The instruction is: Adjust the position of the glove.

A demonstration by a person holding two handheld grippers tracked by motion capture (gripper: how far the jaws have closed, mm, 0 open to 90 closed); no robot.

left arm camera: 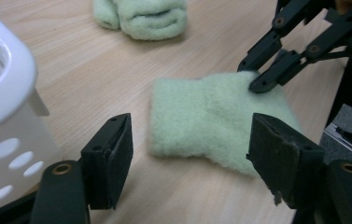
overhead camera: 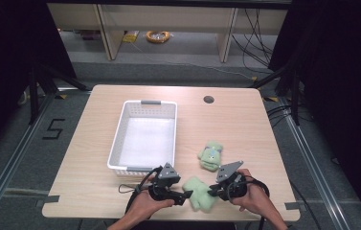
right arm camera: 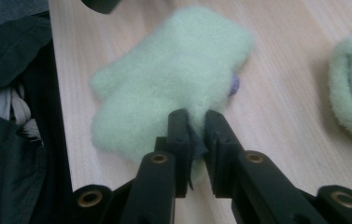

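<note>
A white plastic basket (overhead camera: 143, 136) sat on my wooden table (overhead camera: 96, 143), left of centre. A second green mitten (overhead camera: 211, 155) lay to its right. A yellow cable coil (overhead camera: 158, 36) rested on the far floor.

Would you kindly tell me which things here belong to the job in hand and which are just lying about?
In the job:
- near mitten, flat on the table edge
- right gripper, pinching the near mitten's edge
- left gripper, open, jaws either side of the near mitten
- far mitten, likely next
- basket, likely where they go

Lying about:
- cable coil on the floor
- shelving behind
</note>
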